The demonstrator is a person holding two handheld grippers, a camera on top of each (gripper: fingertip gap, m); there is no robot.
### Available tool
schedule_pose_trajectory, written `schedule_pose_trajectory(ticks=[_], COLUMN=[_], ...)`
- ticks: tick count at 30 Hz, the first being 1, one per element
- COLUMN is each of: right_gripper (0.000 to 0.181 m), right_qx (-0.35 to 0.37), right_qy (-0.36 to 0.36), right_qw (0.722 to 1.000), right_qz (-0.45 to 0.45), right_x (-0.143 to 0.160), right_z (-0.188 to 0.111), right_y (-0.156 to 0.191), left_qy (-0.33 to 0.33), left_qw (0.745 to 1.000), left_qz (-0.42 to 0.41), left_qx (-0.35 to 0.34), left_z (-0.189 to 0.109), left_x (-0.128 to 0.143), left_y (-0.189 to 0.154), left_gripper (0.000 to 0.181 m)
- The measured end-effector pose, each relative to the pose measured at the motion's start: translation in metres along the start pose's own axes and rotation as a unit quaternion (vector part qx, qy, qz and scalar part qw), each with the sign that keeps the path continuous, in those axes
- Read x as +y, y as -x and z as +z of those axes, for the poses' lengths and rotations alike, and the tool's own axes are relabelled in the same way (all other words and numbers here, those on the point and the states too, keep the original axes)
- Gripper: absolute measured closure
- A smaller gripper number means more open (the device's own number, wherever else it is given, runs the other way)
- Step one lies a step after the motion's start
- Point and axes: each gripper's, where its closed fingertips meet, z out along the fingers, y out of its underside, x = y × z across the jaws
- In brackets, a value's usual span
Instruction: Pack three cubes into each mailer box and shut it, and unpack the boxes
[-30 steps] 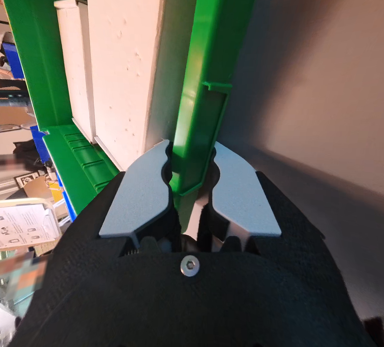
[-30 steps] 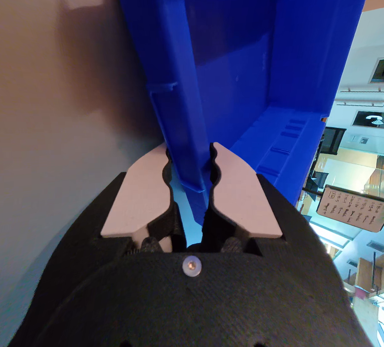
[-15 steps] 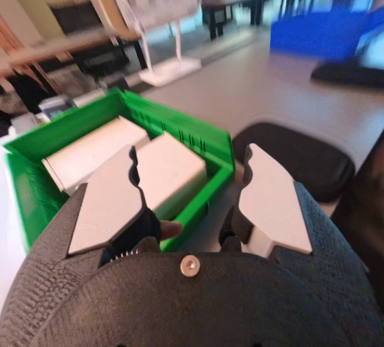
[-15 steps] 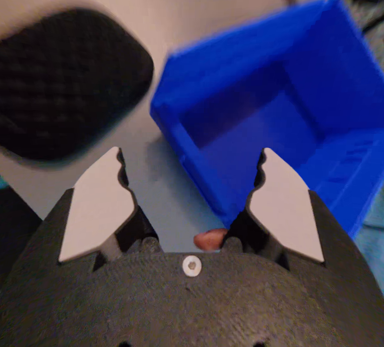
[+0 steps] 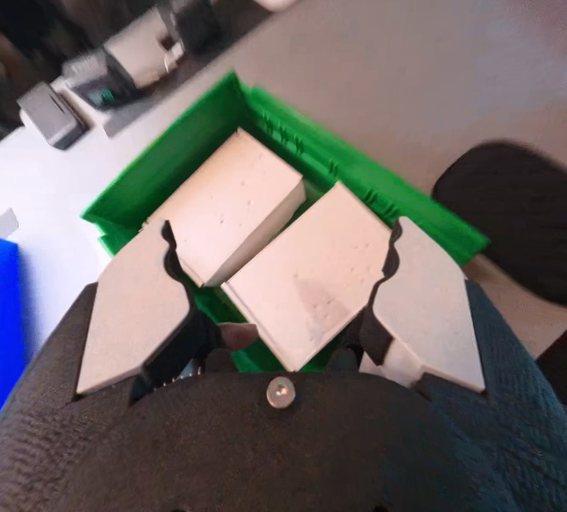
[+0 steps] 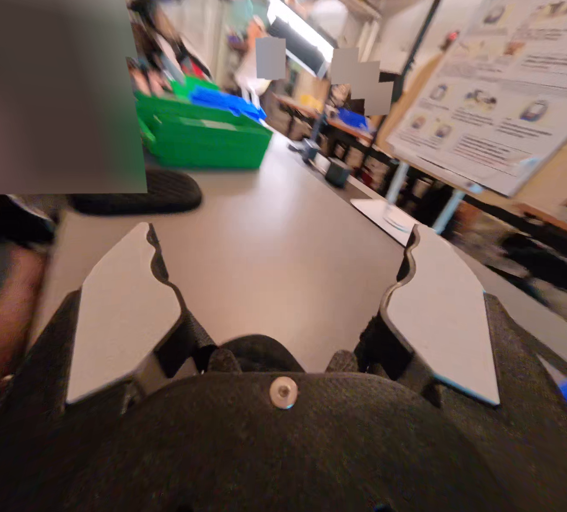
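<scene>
In the left wrist view a green bin [image 5: 196,141] stands on the grey table and holds two shut white mailer boxes, one at the back [image 5: 233,203] and one nearer [image 5: 310,270]. My left gripper [image 5: 280,226] is open and empty, hovering above the boxes. In the right wrist view my right gripper [image 6: 282,227] is open and empty above the bare table [image 6: 276,267]. The green bin shows far off at the left [image 6: 208,141]. No cubes are in view.
A black pad lies right of the green bin [image 5: 506,215] and shows in the right wrist view [image 6: 147,196]. A blue bin edge [image 5: 9,313] is at the left. A poster on a stand [image 6: 478,92] stands at the table's right edge, with a small dark block [image 6: 337,173] near it. Tip to tip, the grippers are about 55 cm apart.
Both grippers let go of the bin walls they were shut on and opened. The left one rose and now looks down on the two boxes. The right one swung away from the blue bin.
</scene>
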Motion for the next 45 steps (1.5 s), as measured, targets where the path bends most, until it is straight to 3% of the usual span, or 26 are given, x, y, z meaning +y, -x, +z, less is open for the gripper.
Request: schedule_pose_trajectory(ticks=[3, 5, 8, 11, 13, 15, 18, 21, 24, 38, 45], right_gripper=[0.036, 0.046, 0.043, 0.044, 0.040, 0.040, 0.047, 0.060, 0.063, 0.064, 0.064], right_qx=[0.090, 0.058, 0.029, 0.058, 0.063, 0.060, 0.069, 0.055, 0.018, -0.036, -0.034], right_qy=[0.077, 0.126, 0.222, 0.274, 0.291, 0.254, 0.134, 0.024, -0.033, -0.031, -0.023], right_qw=[0.987, 0.983, 0.971, 0.953, 0.948, 0.958, 0.976, 0.974, 0.972, 0.977, 0.978], right_qz=[-0.106, -0.121, -0.087, -0.118, -0.113, -0.115, -0.156, -0.221, -0.234, -0.207, -0.206], right_x=[0.027, 0.051, 0.092, 0.105, 0.108, 0.095, 0.046, -0.002, -0.025, -0.011, -0.007], right_z=[0.007, 0.008, 0.002, -0.010, -0.019, -0.019, -0.009, 0.000, 0.009, 0.039, 0.039], right_y=[-0.023, -0.016, -0.012, -0.021, -0.023, -0.019, -0.009, 0.017, 0.045, 0.067, 0.066], left_qy=[0.124, 0.179, 0.258, 0.332, 0.345, 0.338, 0.335, 0.363, 0.376, 0.354, 0.350], left_qw=[0.991, 0.977, 0.953, 0.927, 0.919, 0.919, 0.918, 0.909, 0.904, 0.908, 0.907], left_qz=[0.059, 0.116, 0.157, 0.173, 0.187, 0.196, 0.200, 0.183, 0.177, 0.192, 0.218], left_qx=[-0.005, -0.020, -0.008, 0.025, 0.034, 0.050, 0.075, 0.089, 0.100, 0.116, 0.088], left_z=[0.027, 0.040, 0.057, 0.068, 0.078, 0.090, 0.104, 0.111, 0.116, 0.127, 0.106], left_x=[0.009, 0.014, 0.027, 0.043, 0.045, 0.043, 0.044, 0.053, 0.059, 0.071, 0.058], left_y=[0.020, 0.037, 0.052, 0.055, 0.057, 0.055, 0.053, 0.056, 0.059, 0.060, 0.065], left_gripper=[0.049, 0.053, 0.065, 0.072, 0.071, 0.070, 0.058, 0.051, 0.051, 0.052, 0.055])
